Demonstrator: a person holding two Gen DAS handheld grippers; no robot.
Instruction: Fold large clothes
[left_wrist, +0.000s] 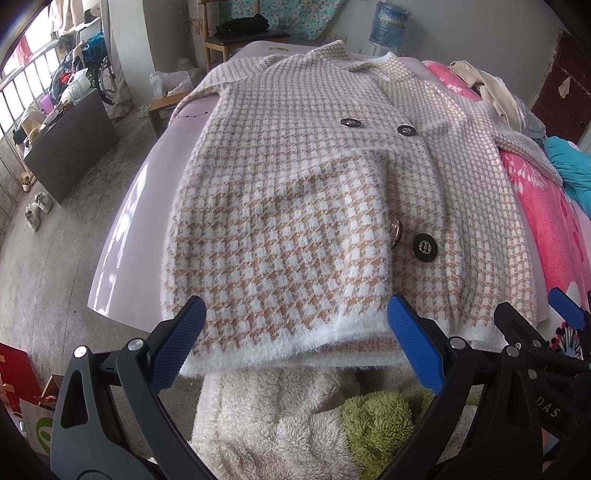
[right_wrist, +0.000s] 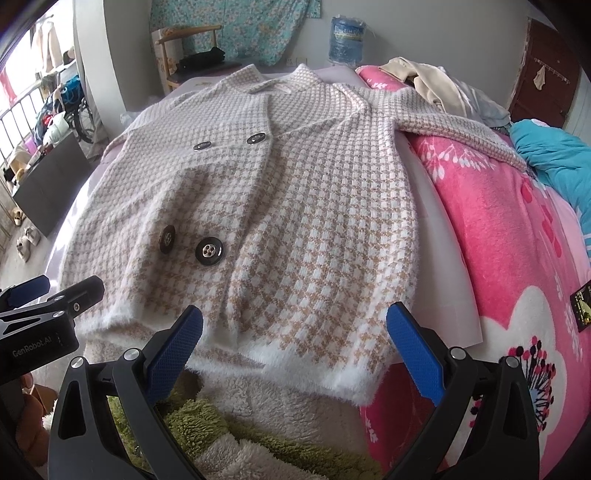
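Houndstooth coat (left_wrist: 295, 192) flat on bed (left_wrist: 122, 236), hem edge nearest.
Left gripper (left_wrist: 295, 347) and right gripper (right_wrist: 295, 347) both spread apart, empty, just short of hem; pink blanket (right_wrist: 498, 229) right.

Spread flat on a board (left_wrist: 122, 236) over the bed, a buttoned coat (left_wrist: 295, 206), collar at the far end, hem at the near edge. Just before the hem, a fleece garment (left_wrist: 273, 417), below both grippers. Left gripper (left_wrist: 295, 343) before the hem's left half, jaws wide apart; right gripper (right_wrist: 295, 343) before its right half, likewise spread. Right of the board, a blanket (right_wrist: 517, 229); one sleeve (right_wrist: 461, 133) draped across it. Beyond the far end, a chair (left_wrist: 236, 37) and a water jug (right_wrist: 345, 40).
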